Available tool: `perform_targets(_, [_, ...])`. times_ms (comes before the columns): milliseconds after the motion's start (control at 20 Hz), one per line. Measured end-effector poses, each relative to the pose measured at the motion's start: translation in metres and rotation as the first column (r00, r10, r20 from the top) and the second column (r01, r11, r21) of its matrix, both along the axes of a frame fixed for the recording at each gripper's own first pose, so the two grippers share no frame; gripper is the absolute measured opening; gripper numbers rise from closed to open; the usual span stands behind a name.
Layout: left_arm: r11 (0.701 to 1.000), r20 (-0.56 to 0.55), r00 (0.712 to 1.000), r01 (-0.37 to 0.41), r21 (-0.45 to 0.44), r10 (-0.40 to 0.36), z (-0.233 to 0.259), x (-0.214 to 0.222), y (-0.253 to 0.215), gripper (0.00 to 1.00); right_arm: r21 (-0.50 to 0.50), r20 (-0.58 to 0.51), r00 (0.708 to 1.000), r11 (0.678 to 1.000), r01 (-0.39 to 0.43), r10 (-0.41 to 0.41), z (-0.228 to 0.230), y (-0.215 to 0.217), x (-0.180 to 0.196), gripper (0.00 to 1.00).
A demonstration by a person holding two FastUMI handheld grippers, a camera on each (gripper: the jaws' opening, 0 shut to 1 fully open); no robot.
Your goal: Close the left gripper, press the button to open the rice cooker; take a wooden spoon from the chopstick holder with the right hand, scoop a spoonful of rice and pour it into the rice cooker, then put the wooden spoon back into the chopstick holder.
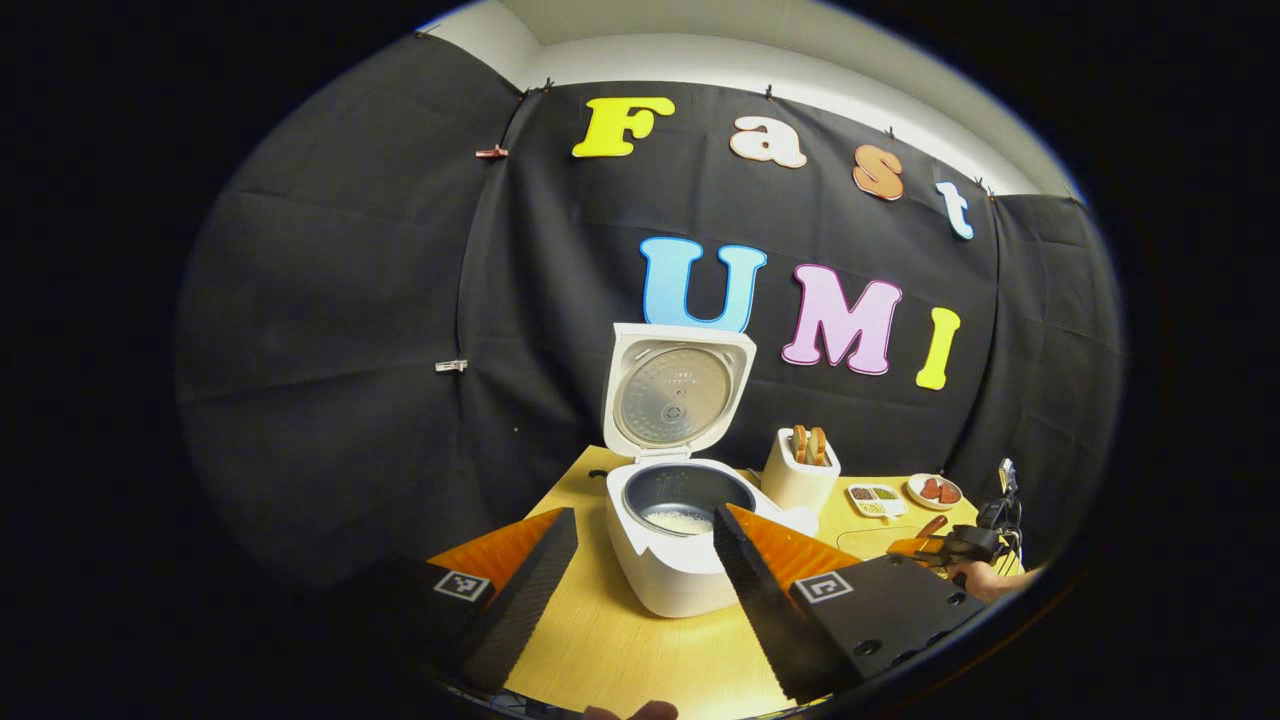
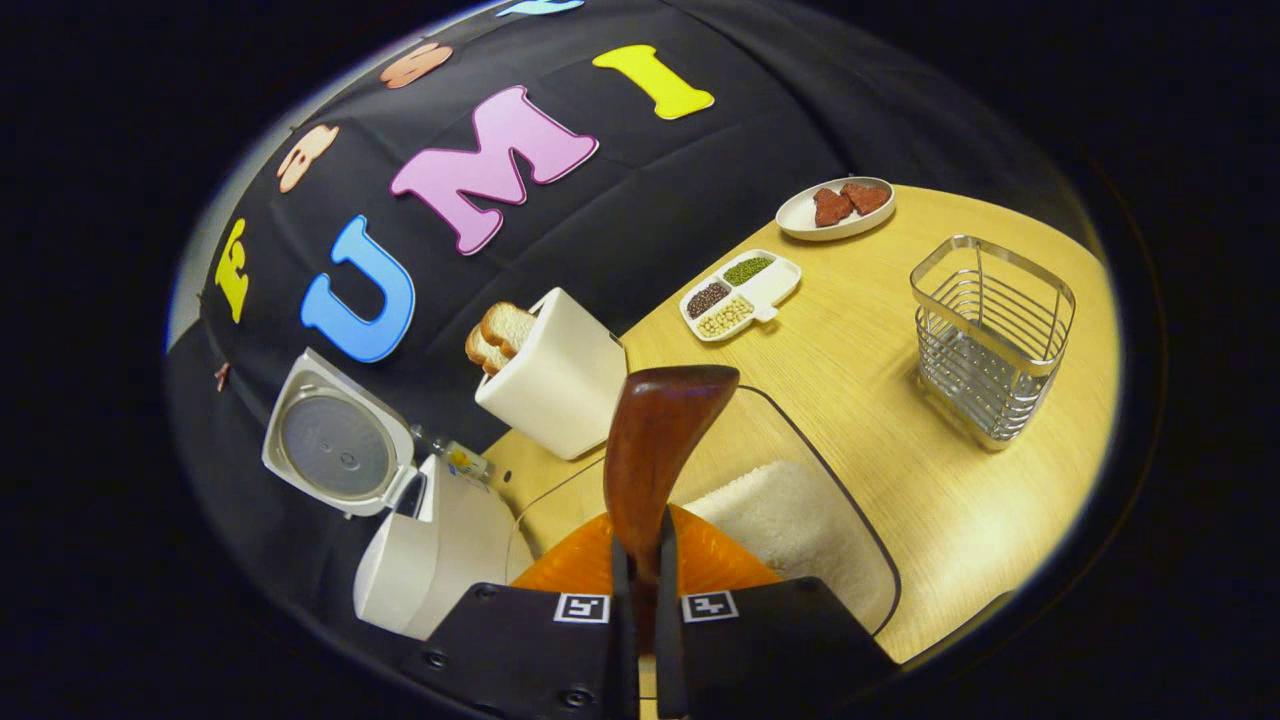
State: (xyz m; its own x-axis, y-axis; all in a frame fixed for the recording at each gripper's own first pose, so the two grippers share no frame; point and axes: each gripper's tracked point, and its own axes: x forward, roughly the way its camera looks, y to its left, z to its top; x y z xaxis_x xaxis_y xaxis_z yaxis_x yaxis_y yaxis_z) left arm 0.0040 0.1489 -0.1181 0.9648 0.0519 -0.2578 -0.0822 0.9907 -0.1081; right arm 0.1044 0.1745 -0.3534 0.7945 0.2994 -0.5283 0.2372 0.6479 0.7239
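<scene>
Gripping the wooden spoon by its handle, the right gripper has both fingers pressed on it, bowl end up over a clear container of rice. Left gripper hangs with fingers spread wide before the rice cooker, lid upright, some rice in the pot. Wire chopstick holder stands on the table, well right of the toaster.
</scene>
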Motion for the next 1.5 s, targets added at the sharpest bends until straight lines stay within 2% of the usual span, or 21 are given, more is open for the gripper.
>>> perform_targets(200, [1.000, 0.009, 1.000, -0.006, 0.003, 0.006, 0.005, -0.002, 0.001, 0.96, 0.079, 0.003, 0.999, 0.995, 0.054, -0.055, 0.006, -0.009, 0.000, 0.11])
perform_targets(550, [1.000, 0.013, 1.000, -0.018, -0.008, 0.018, 0.008, -0.005, 0.004, 0.95, 0.206, 0.041, 0.986, 0.967, 0.153, -0.164, 0.036, -0.030, 0.012, 0.11])
perform_targets(750, [1.000, 0.014, 1.000, -0.021, -0.020, 0.021, 0.007, -0.004, 0.003, 0.95, 0.214, 0.059, 0.983, 0.964, 0.155, -0.171, 0.050, -0.041, 0.013, 0.11])
perform_targets(1050, [0.999, 0.020, 1.000, -0.020, -0.026, 0.020, 0.007, 0.001, 0.003, 0.95, 0.312, 0.046, 0.979, 0.934, 0.174, -0.198, 0.081, -0.046, 0.018, 0.12])
perform_targets(1150, [0.999, 0.024, 0.999, -0.020, -0.031, 0.021, 0.008, 0.002, 0.004, 0.95, 0.354, 0.059, 0.982, 0.924, 0.146, -0.178, 0.103, -0.039, 0.020, 0.11])
perform_targets(1350, [0.999, 0.028, 0.999, -0.029, -0.039, 0.030, 0.008, 0.006, 0.007, 0.95, 0.452, 0.106, 0.974, 0.882, 0.134, -0.202, 0.160, -0.025, 0.037, 0.11])
perform_targets(1500, [0.998, 0.021, 0.999, -0.034, -0.049, 0.035, 0.001, 0.007, 0.009, 0.95, 0.466, 0.117, 0.975, 0.878, 0.112, -0.187, 0.190, -0.001, 0.052, 0.11])
